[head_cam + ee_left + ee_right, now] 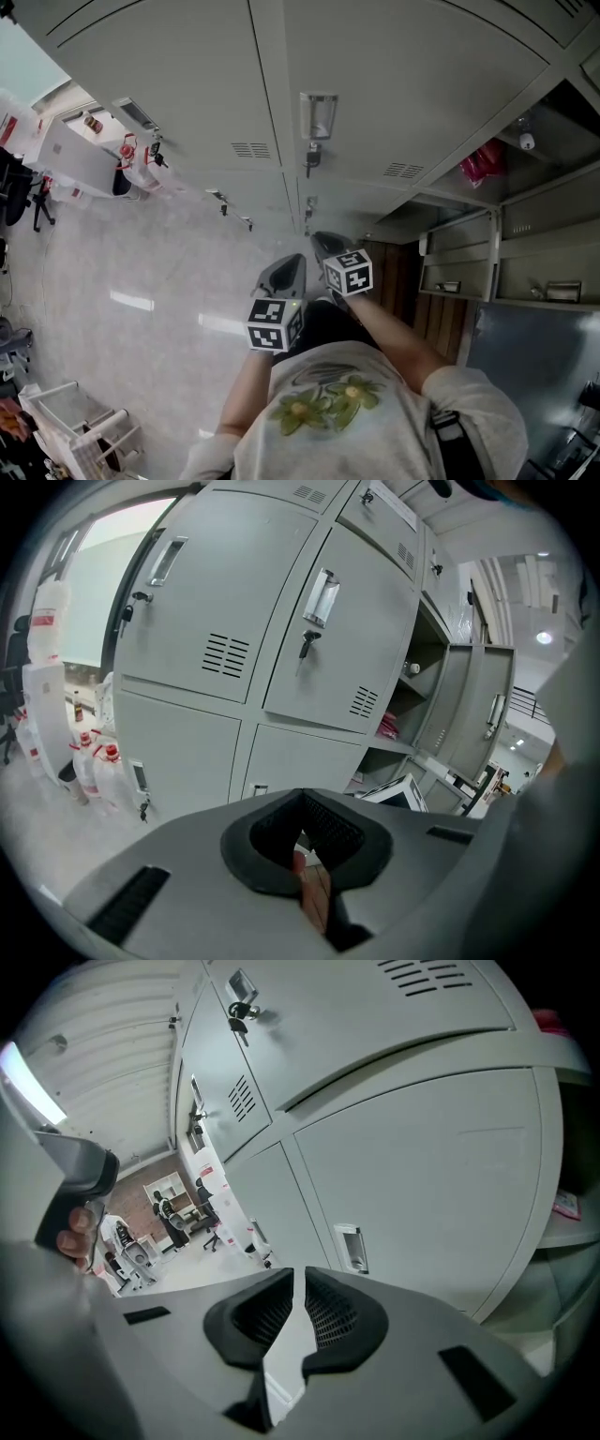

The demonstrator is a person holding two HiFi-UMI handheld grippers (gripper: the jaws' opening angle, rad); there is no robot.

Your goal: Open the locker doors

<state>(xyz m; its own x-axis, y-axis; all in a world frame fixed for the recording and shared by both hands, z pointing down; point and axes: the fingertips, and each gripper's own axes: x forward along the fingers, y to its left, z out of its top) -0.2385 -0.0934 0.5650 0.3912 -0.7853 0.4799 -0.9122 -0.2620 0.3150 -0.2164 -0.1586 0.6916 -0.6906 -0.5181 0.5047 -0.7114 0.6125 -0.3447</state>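
A bank of grey lockers fills the head view's top. One closed door (pixel 375 75) has a metal handle (pixel 319 115) with a key (pixel 312 159) below it. My left gripper (pixel 286 265) and right gripper (pixel 323 239) hover side by side in front of the lockers, short of the doors. The left gripper (pixel 302 797) is shut with nothing in it and faces a closed door's handle (pixel 322 597) and key (pixel 305 647). Also shut and empty, the right gripper (pixel 298 1274) points at a lower door with a recessed handle (pixel 350 1247).
Lockers to the right stand open, one holding a red item (pixel 483 161), with an open door (pixel 478 719) swung out. Bottles with red caps (pixel 94 761) stand by the left lockers. A white rack (pixel 75 422) is at lower left. People (pixel 169 1213) are far off.
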